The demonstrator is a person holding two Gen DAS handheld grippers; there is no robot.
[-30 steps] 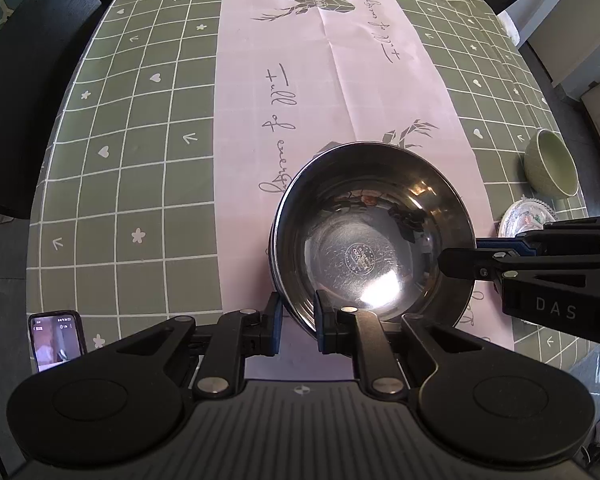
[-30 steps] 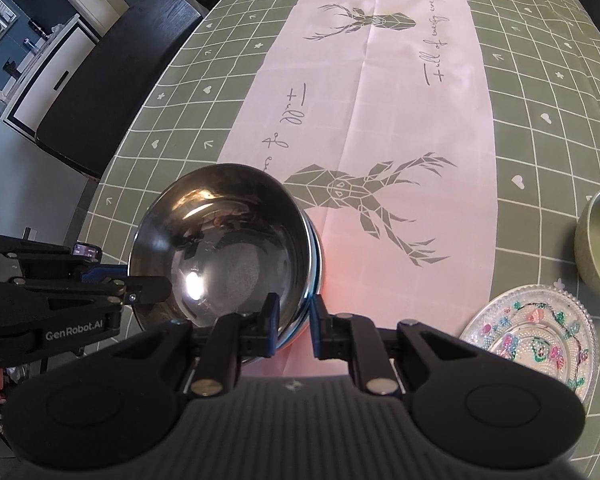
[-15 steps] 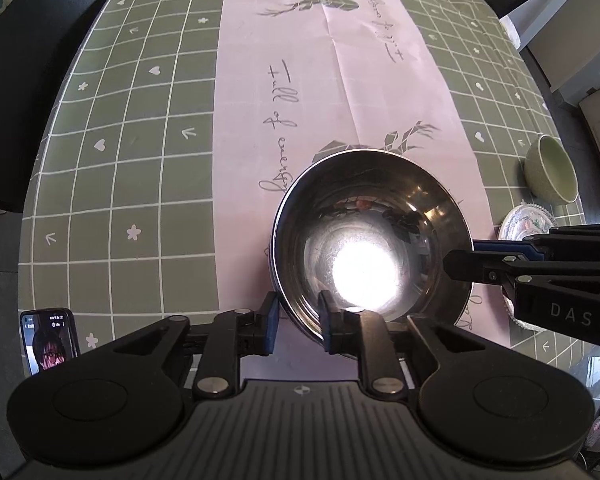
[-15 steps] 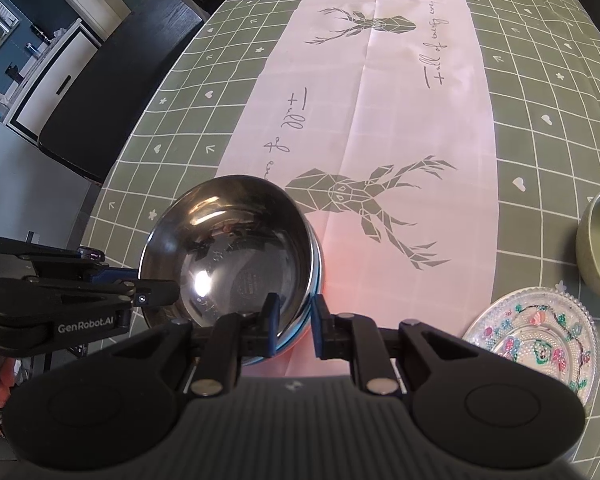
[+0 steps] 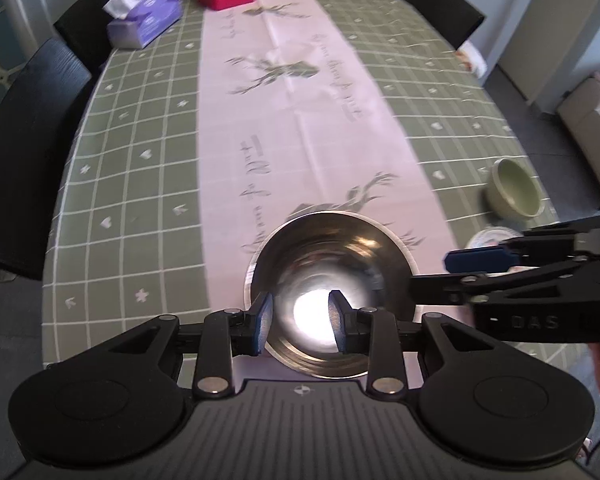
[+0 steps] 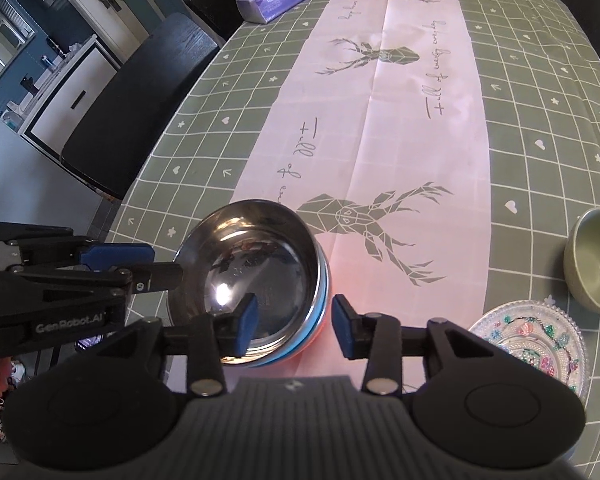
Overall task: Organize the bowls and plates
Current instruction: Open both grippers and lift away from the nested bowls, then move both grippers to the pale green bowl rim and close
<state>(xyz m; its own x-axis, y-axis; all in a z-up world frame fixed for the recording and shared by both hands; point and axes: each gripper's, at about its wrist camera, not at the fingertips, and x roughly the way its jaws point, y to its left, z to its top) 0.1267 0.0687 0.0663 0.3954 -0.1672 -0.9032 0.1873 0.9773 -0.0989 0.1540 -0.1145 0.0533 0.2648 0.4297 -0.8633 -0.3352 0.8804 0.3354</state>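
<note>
At the near table edge, the steel bowl (image 6: pixel 256 276) is just released by the left gripper (image 5: pixel 300 316) and right gripper (image 6: pixel 294 328), their jaws just opened and lifted clear, so this placement seems finished.

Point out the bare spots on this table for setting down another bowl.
Free: the pink runner beyond the steel bowl, and the green checks to its left, up to the tissue box. Crowded: the near right corner, where the green bowl and glass plate sit close together.
</note>
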